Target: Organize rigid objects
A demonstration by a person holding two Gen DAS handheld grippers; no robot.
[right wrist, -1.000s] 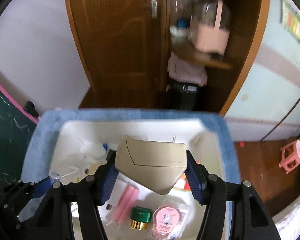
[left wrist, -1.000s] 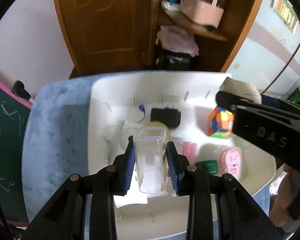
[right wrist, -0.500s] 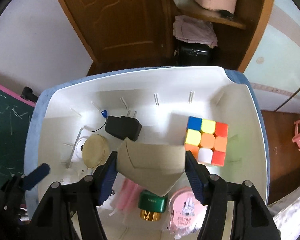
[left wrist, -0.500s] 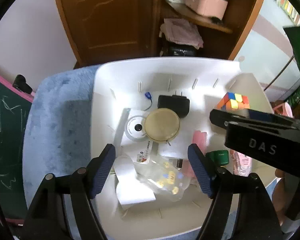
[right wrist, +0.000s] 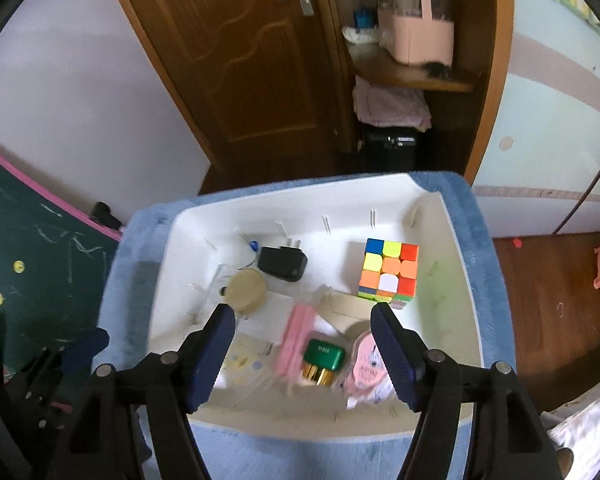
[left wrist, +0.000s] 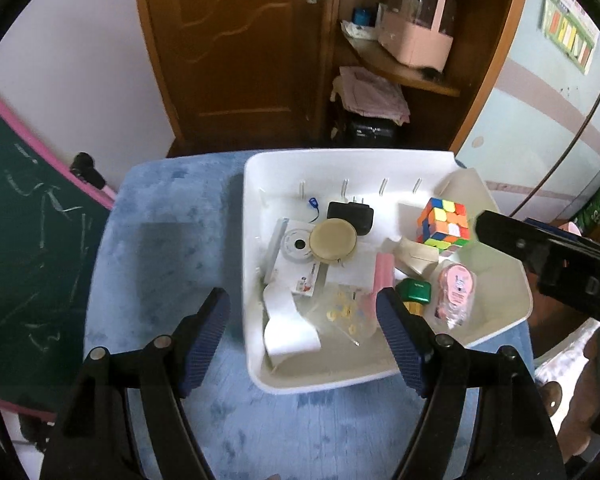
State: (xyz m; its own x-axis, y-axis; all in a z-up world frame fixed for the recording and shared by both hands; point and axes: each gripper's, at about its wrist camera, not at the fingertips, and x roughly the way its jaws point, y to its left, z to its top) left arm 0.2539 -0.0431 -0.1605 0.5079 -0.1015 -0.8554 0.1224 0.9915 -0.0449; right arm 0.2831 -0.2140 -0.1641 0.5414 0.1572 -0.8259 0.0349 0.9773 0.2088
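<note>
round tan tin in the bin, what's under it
The round tan tin overlaps a white disc with a dark hole and white paper. Whatever lies directly beneath its middle is covered.

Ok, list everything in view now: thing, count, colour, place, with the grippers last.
plastic bin: one, white, on the blue rug.
fluffy blue rug: one, under the bin.
puzzle cube: one, multicoloured, bin's far right.
plug adapter: one, black, far side of the bin.
round tin: one, beige, beside the adapter.
cardboard box: one, beige, beside the cube.
green-capped bottle: one, gold body, near side.
pink packet: one, near right.
clear plastic box: one, lying near left.
left gripper: black, blue pads, open, empty.
right gripper: same, jaws opening, nothing gripped.
</note>
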